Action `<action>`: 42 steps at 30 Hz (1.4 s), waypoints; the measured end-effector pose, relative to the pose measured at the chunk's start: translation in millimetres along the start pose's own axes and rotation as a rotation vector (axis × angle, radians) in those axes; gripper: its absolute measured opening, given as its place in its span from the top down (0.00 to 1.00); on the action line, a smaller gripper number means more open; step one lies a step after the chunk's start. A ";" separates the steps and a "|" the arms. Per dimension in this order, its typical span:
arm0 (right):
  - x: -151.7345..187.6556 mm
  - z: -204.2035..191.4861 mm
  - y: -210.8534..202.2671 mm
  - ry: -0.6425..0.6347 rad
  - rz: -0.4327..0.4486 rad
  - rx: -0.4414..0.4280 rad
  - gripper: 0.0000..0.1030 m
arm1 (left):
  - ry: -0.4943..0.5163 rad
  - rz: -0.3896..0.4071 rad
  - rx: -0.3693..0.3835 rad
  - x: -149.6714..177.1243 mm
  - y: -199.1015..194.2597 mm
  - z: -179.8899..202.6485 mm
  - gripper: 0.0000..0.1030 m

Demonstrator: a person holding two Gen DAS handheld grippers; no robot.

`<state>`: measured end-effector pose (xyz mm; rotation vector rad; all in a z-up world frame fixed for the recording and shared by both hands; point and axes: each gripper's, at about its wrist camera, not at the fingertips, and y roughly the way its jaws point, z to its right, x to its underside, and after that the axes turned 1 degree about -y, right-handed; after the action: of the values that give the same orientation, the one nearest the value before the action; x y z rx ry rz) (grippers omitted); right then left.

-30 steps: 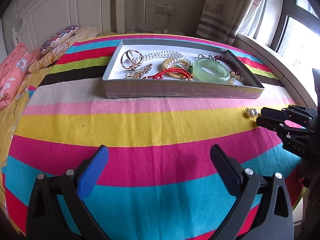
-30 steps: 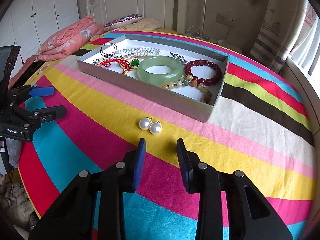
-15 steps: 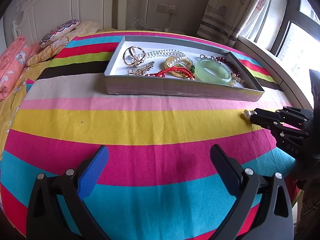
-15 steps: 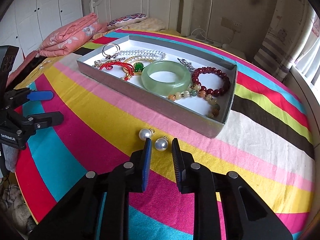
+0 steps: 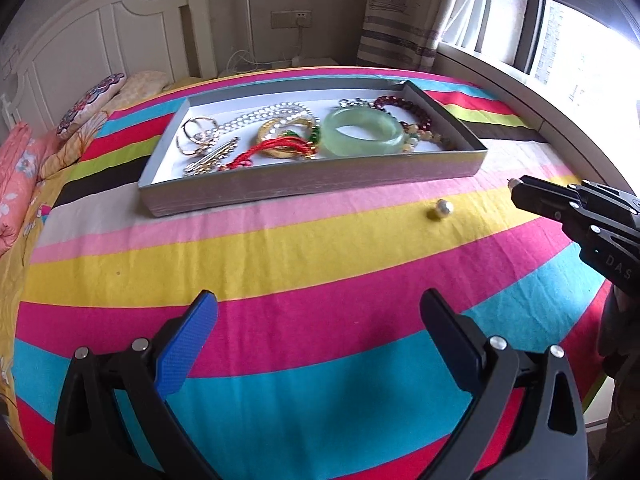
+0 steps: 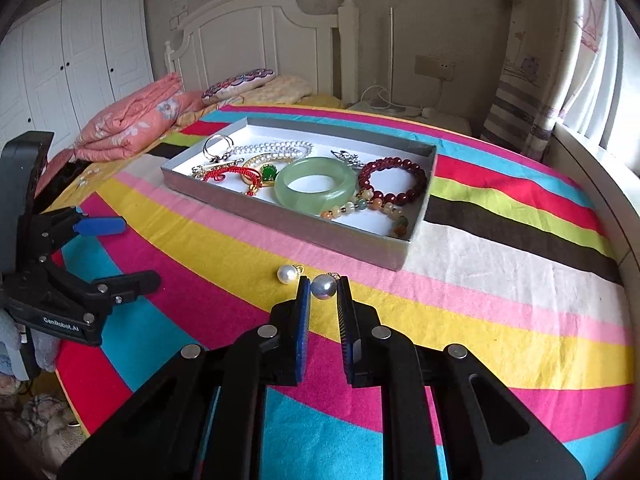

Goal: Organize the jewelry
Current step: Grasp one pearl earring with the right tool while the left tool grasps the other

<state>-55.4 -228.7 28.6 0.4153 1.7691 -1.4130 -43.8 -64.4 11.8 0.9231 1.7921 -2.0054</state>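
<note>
Two pearl earrings: one (image 6: 324,286) pinched in the right gripper (image 6: 324,292), one (image 6: 287,273) on the bedspread (image 6: 500,320). Left gripper (image 5: 318,320): wide open, empty. One jewelry tray (image 6: 332,236).
</note>
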 end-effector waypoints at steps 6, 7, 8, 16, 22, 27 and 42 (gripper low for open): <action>8.9 19.1 -21.1 0.047 0.035 0.020 0.86 | 0.088 -0.002 -0.005 -8.1 10.7 35.9 0.03; 10.5 21.4 -23.7 0.052 0.040 0.020 0.86 | 0.095 -0.005 -0.005 -8.7 12.4 38.9 0.03; 12.2 23.3 -25.5 0.056 0.045 0.020 0.86 | 0.101 -0.008 -0.006 -9.8 14.1 41.9 0.03; 19.8 33.7 -35.1 0.096 0.081 0.004 0.86 | 0.092 -0.026 0.010 -14.6 21.7 49.7 0.04; 21.2 38.9 -39.4 0.119 0.107 -0.011 0.86 | 0.090 -0.029 0.031 -22.3 28.7 58.0 0.16; 21.7 38.5 -41.5 0.118 0.117 -0.017 0.86 | 0.089 -0.030 0.047 -29.7 37.6 65.1 0.33; 22.7 41.4 -43.7 0.129 0.124 -0.033 0.85 | 0.155 0.007 0.080 -39.9 43.3 82.6 0.87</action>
<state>-83.3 -285.8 38.4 0.5997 1.8337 -1.2940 -9.3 -159.6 4.9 1.1363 1.7949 -2.0658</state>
